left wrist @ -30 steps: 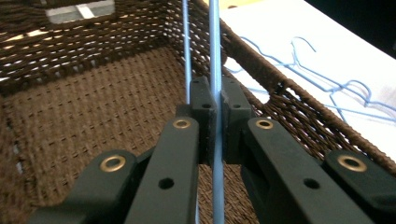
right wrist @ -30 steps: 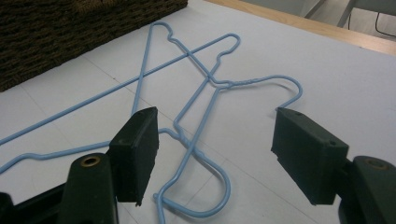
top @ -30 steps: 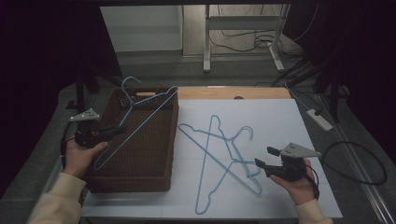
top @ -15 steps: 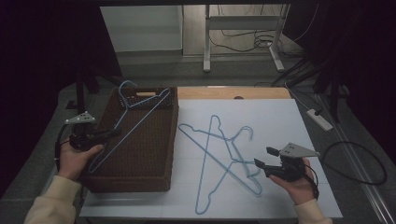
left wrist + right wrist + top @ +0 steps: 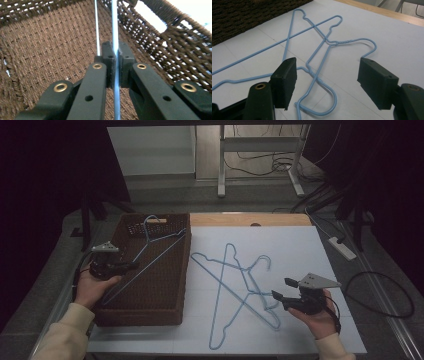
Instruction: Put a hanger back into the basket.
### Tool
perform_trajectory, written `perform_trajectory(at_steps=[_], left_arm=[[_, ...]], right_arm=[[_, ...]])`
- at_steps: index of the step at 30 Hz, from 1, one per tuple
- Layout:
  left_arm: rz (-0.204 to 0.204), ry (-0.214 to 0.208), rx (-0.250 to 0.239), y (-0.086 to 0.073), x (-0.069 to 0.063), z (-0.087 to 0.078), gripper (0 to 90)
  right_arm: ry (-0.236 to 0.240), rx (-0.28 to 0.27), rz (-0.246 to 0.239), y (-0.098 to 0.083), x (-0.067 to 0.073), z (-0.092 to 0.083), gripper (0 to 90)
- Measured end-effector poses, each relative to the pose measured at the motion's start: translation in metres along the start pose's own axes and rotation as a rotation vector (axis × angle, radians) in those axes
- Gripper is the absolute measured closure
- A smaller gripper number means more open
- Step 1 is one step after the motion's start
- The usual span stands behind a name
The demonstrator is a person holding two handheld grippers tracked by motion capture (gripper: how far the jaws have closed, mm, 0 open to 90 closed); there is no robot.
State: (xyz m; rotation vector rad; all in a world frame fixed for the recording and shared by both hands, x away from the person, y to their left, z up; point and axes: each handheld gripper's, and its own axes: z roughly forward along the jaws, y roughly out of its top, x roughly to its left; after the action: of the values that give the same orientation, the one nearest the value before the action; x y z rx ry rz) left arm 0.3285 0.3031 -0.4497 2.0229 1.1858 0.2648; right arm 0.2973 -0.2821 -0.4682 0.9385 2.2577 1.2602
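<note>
The clamped hanger (image 5: 115, 30) runs off the picture's top edge.

No text or label seems legible anywhere.

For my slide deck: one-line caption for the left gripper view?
Left gripper clamped on a blue wire hanger over the brown woven basket.

Dim high view, dark surroundings, brighter sharp close-ups
</note>
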Motion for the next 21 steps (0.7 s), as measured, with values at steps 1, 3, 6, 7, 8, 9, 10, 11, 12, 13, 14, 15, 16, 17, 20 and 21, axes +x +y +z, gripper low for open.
perform_trajectory(at_steps=[1, 3, 6, 7, 8, 9, 10, 11, 12, 13, 14, 15, 16, 17, 20, 21], left_arm=[[0.004, 0.011, 0.009, 0.0, 0.0, 0.002, 86.4], [0.017, 0.041, 0.032, 0.0, 0.0, 0.006, 86.3], [0.02, 0.07, 0.049, -0.001, 0.0, 0.008, 86.2], [0.017, 0.095, 0.068, 0.0, 0.001, 0.009, 86.2], [0.013, 0.118, 0.087, 0.0, 0.001, 0.01, 86.0], [0.018, 0.154, 0.112, 0.0, 0.002, 0.013, 86.0], [0.02, 0.17, 0.134, 0.0, 0.002, 0.015, 85.9], [0.02, 0.17, 0.134, 0.0, 0.002, 0.015, 85.8], [0.022, 0.185, 0.153, 0.001, 0.002, 0.017, 85.8], [0.03, 0.207, 0.171, 0.001, 0.002, 0.02, 85.8], [0.034, 0.214, 0.182, 0.001, 0.002, 0.021, 85.7], [0.041, 0.23, 0.183, 0.002, 0.001, 0.023, 85.2], [0.041, 0.23, 0.183, 0.002, 0.001, 0.023, 85.0], [0.047, 0.242, 0.188, 0.003, 0.002, 0.024, 84.6], [0.051, 0.263, 0.194, 0.003, 0.003, 0.025, 83.9], [0.053, 0.275, 0.199, 0.002, 0.003, 0.025, 81.7]], right_arm=[[0.0, 0.001, -0.001, 0.0, 0.0, 0.0, 32.2], [0.001, 0.003, 0.0, 0.0, 0.0, 0.0, 32.2], [0.001, 0.006, 0.001, 0.0, 0.0, 0.001, 32.2], [0.001, 0.006, 0.001, 0.0, 0.0, 0.001, 32.2], [0.002, 0.007, 0.001, 0.0, 0.0, 0.001, 32.2], [0.003, 0.007, 0.001, 0.0, 0.0, 0.001, 32.2], [0.001, 0.009, -0.001, -0.001, 0.0, 0.002, 32.2], [0.001, 0.009, -0.001, -0.001, 0.0, 0.002, 32.2], [0.003, 0.012, -0.003, -0.001, 0.0, 0.002, 32.2], [0.004, 0.014, -0.002, -0.001, 0.001, 0.002, 32.2], [0.004, 0.015, -0.004, -0.001, 0.001, 0.003, 32.2], [0.004, 0.018, -0.006, -0.001, 0.001, 0.003, 32.2], [0.004, 0.018, -0.006, -0.001, 0.001, 0.003, 32.2], [0.003, 0.015, -0.003, -0.001, 0.0, 0.003, 32.2], [0.003, 0.016, -0.002, -0.001, 0.0, 0.003, 32.2], [0.003, 0.017, -0.003, -0.001, 0.0, 0.003, 32.2]])
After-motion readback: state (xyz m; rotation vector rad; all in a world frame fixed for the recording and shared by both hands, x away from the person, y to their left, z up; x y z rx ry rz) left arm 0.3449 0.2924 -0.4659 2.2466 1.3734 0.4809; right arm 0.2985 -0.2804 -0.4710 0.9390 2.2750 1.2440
